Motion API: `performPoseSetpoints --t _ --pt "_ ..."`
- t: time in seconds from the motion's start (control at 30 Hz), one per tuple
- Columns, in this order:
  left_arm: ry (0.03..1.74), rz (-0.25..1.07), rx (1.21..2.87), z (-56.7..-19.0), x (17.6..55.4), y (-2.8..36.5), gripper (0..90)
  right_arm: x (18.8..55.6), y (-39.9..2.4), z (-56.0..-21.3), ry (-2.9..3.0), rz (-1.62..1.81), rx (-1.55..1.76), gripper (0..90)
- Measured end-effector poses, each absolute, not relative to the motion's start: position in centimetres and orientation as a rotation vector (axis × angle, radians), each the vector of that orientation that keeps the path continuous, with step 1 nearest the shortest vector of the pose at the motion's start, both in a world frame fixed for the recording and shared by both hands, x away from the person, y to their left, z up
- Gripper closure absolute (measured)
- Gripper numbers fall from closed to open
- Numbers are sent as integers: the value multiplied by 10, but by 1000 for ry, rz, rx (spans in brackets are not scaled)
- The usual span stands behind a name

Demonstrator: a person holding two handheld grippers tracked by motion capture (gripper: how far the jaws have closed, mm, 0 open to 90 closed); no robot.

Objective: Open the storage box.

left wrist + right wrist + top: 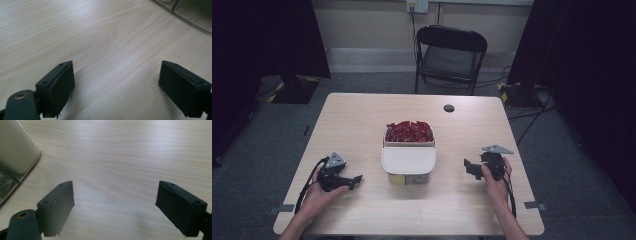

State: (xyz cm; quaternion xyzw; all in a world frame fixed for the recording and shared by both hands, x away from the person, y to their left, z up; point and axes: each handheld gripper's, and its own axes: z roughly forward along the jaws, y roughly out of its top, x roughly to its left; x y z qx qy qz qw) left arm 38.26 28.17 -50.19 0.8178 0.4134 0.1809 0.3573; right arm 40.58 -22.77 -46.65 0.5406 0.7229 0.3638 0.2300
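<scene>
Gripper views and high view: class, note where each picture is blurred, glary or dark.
High view: sharp, evenly lit table, dark curtains at both sides. Left gripper view: sheen on the wood, box corner soft. Right gripper view: pale glare across the top, near jaws slightly blurred, faint shadows beneath them.

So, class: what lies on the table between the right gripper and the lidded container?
Nothing. In the high view, bare wood separates the right gripper from the container; the right gripper view shows bare table between its open jaws.

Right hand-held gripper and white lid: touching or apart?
Apart. The high view shows bare table between the right hand-held gripper and the white lid; its open jaws hold nothing.
</scene>
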Motion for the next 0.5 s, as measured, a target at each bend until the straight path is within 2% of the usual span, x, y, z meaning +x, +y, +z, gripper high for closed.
performPoseSetpoints --t 0.5 --pt "1067 467 2111 -502 383 282 129 379 -190 -447 2102 1063 1298 142"
